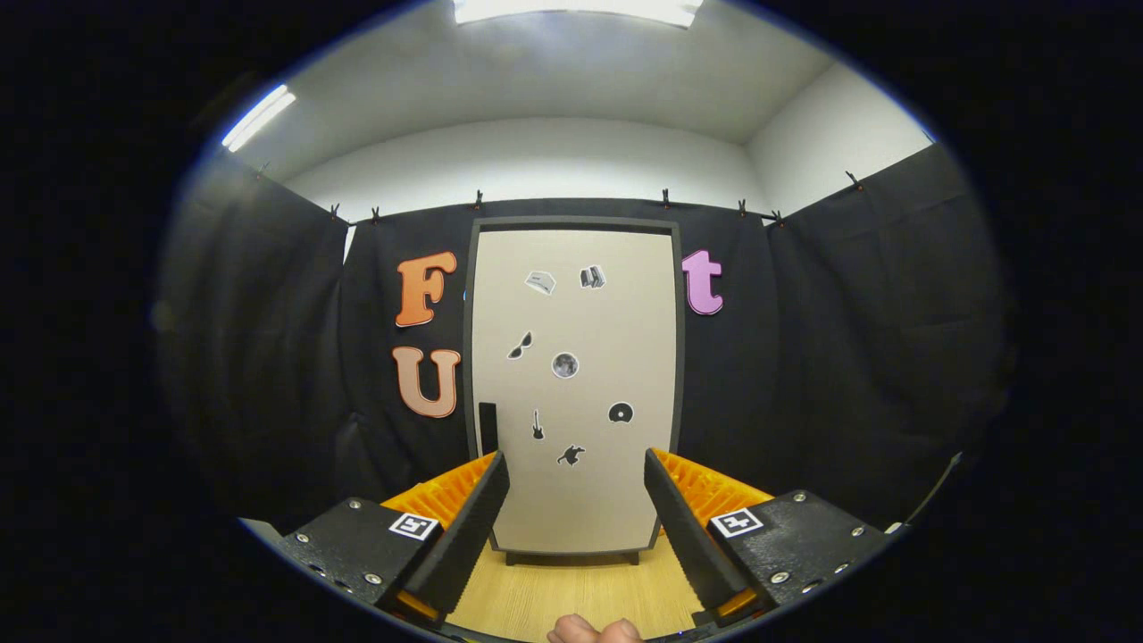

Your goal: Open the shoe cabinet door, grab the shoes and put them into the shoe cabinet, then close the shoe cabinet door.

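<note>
A tall shoe cabinet (573,384) stands straight ahead on the wooden floor, against the black cloth. Its pale door (616,330) is closed and carries several small stickers. A dark handle (488,427) sits low on the door's left edge. My gripper (576,473) is open, its two fingers spread wide with nothing between them. The fingers frame the lower part of the door from a distance, well short of touching it.
Light wooden floor (571,589) runs from the fingers to the cabinet's foot. Black cloth walls close the booth at left, right and behind the cabinet. A bit of a hand (594,630) shows below the fingers.
</note>
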A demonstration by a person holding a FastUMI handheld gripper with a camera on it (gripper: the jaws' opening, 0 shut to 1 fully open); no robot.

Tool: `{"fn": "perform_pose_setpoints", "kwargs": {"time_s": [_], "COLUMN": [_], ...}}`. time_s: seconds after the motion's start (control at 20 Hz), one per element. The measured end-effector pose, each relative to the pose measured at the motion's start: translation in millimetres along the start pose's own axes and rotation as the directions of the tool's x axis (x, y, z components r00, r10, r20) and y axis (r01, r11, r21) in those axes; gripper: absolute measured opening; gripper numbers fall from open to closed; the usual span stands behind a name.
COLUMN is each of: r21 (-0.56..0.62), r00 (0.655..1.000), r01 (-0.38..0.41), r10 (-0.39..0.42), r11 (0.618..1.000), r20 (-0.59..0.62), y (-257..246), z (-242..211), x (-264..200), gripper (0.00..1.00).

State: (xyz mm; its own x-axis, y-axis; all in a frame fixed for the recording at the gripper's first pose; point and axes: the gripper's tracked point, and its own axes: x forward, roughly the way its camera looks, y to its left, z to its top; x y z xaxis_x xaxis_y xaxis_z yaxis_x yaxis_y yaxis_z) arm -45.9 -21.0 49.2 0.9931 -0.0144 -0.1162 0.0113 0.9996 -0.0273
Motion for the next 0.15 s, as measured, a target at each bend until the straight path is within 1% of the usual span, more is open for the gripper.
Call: {"fn": "perform_pose_setpoints", "kwargs": {"time_s": [0.15], "r21": [0.007], "r00": [1.0], "r01": [0.02], "r10": [-0.02], "r11": [1.0], "r20": [0.003], "y": [-13.9], "z": [2.4], "x": [-7.0], "gripper": [0.95]}}
